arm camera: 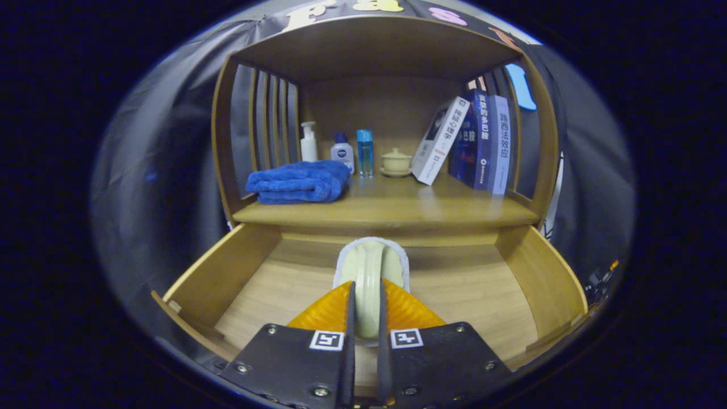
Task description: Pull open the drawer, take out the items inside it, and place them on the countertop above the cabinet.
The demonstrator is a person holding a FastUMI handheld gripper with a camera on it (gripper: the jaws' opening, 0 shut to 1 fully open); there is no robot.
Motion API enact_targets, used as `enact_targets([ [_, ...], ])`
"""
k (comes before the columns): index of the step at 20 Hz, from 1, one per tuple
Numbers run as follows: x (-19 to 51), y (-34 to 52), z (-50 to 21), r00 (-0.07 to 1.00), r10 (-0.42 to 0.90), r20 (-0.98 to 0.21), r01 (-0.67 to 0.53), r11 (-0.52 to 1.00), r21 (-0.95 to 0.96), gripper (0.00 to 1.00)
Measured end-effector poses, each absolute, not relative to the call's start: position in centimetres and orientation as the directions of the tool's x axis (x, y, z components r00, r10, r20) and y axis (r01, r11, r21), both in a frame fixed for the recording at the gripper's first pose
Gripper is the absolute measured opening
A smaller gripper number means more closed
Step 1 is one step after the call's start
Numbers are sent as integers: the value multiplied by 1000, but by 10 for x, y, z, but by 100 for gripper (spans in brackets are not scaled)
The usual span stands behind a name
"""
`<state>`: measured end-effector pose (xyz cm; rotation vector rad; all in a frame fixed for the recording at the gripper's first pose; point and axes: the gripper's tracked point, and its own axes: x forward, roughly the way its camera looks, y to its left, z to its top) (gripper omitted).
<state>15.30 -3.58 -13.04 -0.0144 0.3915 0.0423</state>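
Observation:
The wooden drawer (218,272) stands pulled open below the cabinet's countertop (409,210). My gripper (366,292) is shut on a pale green handle with a white fuzzy pad under it, a small cleaning brush (372,262). Both fingers press the narrow handle from either side. The brush hangs over the middle of the drawer, its far end pointing at the countertop's front edge. The drawer's bare wooden floor (284,289) shows on both sides of the brush; what lies right beneath my fingers is hidden.
On the countertop, a folded blue towel (298,182) lies at the left. Behind it stand a white pump bottle (308,142), a small white bottle (343,152), a blue bottle (364,150) and a lidded cup (396,162). Books (477,142) lean at the right.

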Motion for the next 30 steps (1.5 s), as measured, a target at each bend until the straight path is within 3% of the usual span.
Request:
enact_targets([
  [16, 168, -35, -30, 974, 46, -224, -64, 995, -75, 16],
  [21, 216, -43, -31, 968, 5, -250, -23, 997, -71, 16],
  [28, 287, -68, -87, 910, -91, -404, 56, 994, -97, 16],
  [30, 308, -69, -82, 924, -92, -372, 77, 995, -56, 16],
])
